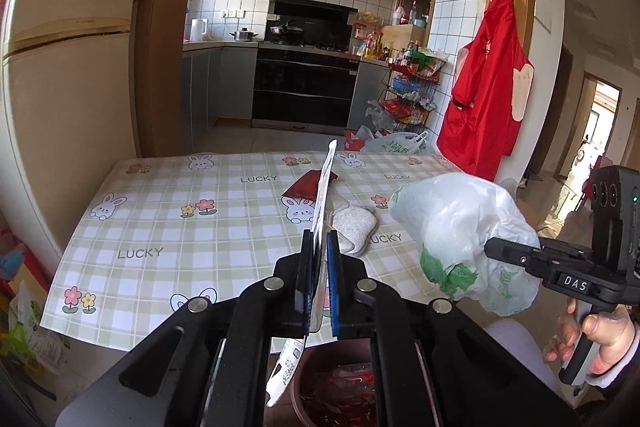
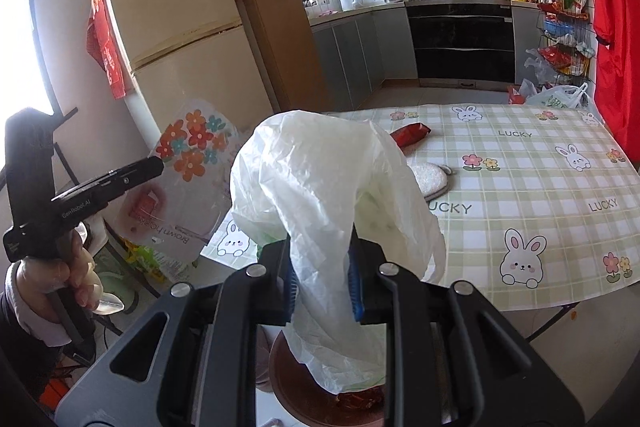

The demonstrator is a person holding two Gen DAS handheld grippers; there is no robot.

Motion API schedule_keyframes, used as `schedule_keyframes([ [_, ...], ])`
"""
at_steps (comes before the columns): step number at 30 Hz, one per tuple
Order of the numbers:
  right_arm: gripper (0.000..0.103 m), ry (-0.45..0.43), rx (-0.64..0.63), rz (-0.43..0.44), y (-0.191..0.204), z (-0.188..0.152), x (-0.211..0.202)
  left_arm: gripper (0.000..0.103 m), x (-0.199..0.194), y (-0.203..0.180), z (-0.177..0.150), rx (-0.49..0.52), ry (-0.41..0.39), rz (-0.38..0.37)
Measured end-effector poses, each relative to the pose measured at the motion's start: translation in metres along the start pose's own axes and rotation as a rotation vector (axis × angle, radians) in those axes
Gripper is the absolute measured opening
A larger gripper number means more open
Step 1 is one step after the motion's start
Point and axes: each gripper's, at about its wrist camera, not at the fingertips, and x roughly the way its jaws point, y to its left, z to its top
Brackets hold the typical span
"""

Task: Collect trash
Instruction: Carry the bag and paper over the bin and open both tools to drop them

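My left gripper (image 1: pixel 320 247) is shut on a flat clear plastic package (image 1: pixel 322 203), seen edge-on; in the right wrist view it shows orange flowers (image 2: pixel 192 147). My right gripper (image 2: pixel 322 267) is shut on a crumpled white plastic bag (image 2: pixel 320 187), which also shows at the right of the left wrist view (image 1: pixel 460 227). Both are held above a brown trash bin (image 1: pixel 320 387) below the table's near edge; it also shows in the right wrist view (image 2: pixel 288 379). A red wrapper (image 1: pixel 304 187) and a grey-white pad (image 1: pixel 354 225) lie on the table.
The table (image 1: pixel 160 227) has a green checked cloth with rabbits. A cream fridge (image 1: pixel 60 67) stands to the left. Beyond are the kitchen stove (image 1: pixel 304 83), a wire rack (image 1: pixel 408 95), bags on the floor (image 1: pixel 396 143) and a red apron (image 1: pixel 484 87) on the wall.
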Motion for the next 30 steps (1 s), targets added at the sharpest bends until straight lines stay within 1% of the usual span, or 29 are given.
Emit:
schedule_keyframes([
  [6, 0.023, 0.057, -0.026, 0.011, 0.009, -0.01, 0.009, 0.007, -0.016, 0.007, -0.008, -0.054, -0.024, -0.009],
  [13, 0.024, 0.108, -0.022, 0.03, 0.008, -0.019, 0.026, 0.007, -0.014, 0.011, -0.006, -0.062, -0.022, -0.005],
  [15, 0.027, 0.122, -0.019, 0.037, 0.008, -0.021, 0.031, 0.007, -0.012, 0.011, -0.007, -0.064, -0.017, -0.005],
  [17, 0.034, 0.137, -0.012, 0.041, 0.006, -0.023, 0.035, 0.007, -0.009, 0.012, -0.008, -0.067, -0.008, -0.006],
  [18, 0.042, 0.146, -0.002, 0.045, 0.005, -0.024, 0.037, 0.007, -0.008, 0.012, -0.009, -0.072, -0.002, -0.006],
  [19, 0.046, 0.156, 0.014, 0.051, 0.002, -0.025, 0.039, 0.007, -0.007, 0.012, -0.01, -0.076, 0.002, -0.008],
  [20, 0.047, 0.162, 0.023, 0.05, 0.0, -0.026, 0.04, 0.007, -0.005, 0.012, -0.01, -0.078, 0.005, -0.01],
  [21, 0.052, 0.166, 0.03, 0.048, -0.002, -0.026, 0.041, 0.007, -0.004, 0.012, -0.011, -0.078, 0.009, -0.012],
  [22, 0.061, 0.166, 0.036, 0.043, -0.004, -0.027, 0.041, 0.007, -0.003, 0.011, -0.012, -0.077, 0.013, -0.014],
  [26, 0.076, 0.126, 0.034, 0.014, -0.006, -0.022, 0.035, 0.007, -0.002, 0.008, -0.012, -0.075, 0.019, -0.024],
  [28, 0.095, 0.092, 0.027, -0.034, -0.006, -0.019, 0.029, 0.007, -0.003, 0.007, -0.013, -0.074, 0.021, -0.032],
  [30, 0.097, 0.032, 0.031, -0.094, -0.009, -0.014, 0.02, 0.007, -0.004, 0.004, -0.013, -0.071, 0.022, -0.041],
])
